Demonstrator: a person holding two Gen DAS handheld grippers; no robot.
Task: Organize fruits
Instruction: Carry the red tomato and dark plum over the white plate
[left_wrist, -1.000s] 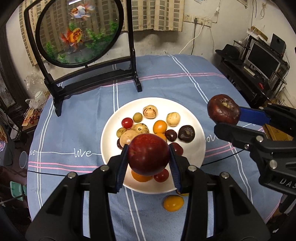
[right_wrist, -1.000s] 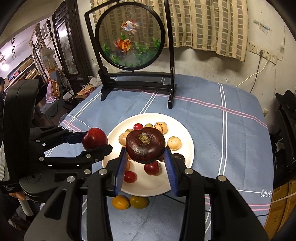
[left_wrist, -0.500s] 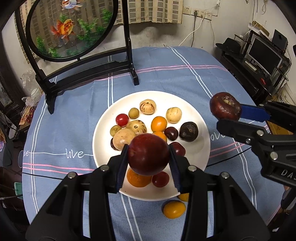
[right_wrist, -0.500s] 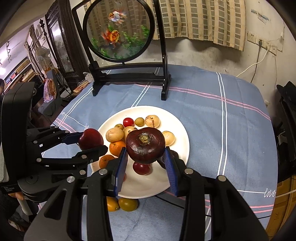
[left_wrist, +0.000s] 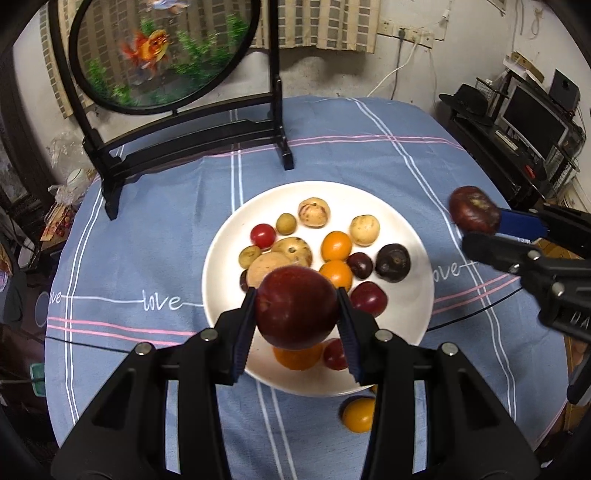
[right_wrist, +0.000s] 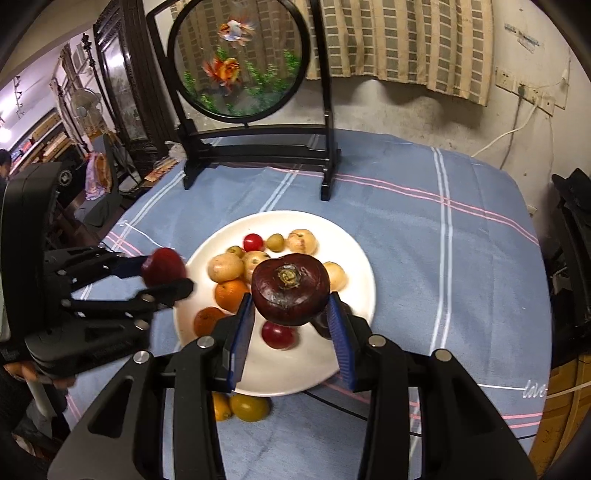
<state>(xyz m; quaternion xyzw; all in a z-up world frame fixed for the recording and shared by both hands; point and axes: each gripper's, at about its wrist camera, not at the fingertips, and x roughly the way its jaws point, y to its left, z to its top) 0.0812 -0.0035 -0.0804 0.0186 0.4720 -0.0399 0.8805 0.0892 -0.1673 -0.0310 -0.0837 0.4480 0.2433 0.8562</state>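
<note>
My left gripper (left_wrist: 297, 314) is shut on a round dark red plum (left_wrist: 297, 306), held above the near edge of a white plate (left_wrist: 417, 295). My right gripper (right_wrist: 291, 314) is shut on a dark purple mangosteen (right_wrist: 290, 291) with its stem scar facing up, above the plate's (right_wrist: 354, 266) near right part. Each gripper shows in the other view: the right one with the mangosteen (left_wrist: 474, 210), the left one with the plum (right_wrist: 164, 266). The plate holds several small fruits: oranges, tan round fruits, red and dark ones.
A black stand with a round goldfish picture (left_wrist: 162, 51) rises behind the plate on the blue cloth-covered table (left_wrist: 129, 240). Two yellow fruits (right_wrist: 249, 406) lie on the cloth just before the plate. A cable runs across the cloth. Shelves with a monitor (left_wrist: 532, 118) stand to the right.
The right gripper with the mangosteen has shifted a little right and down over the plate. The left gripper has hardly moved. Both grips are the same.
</note>
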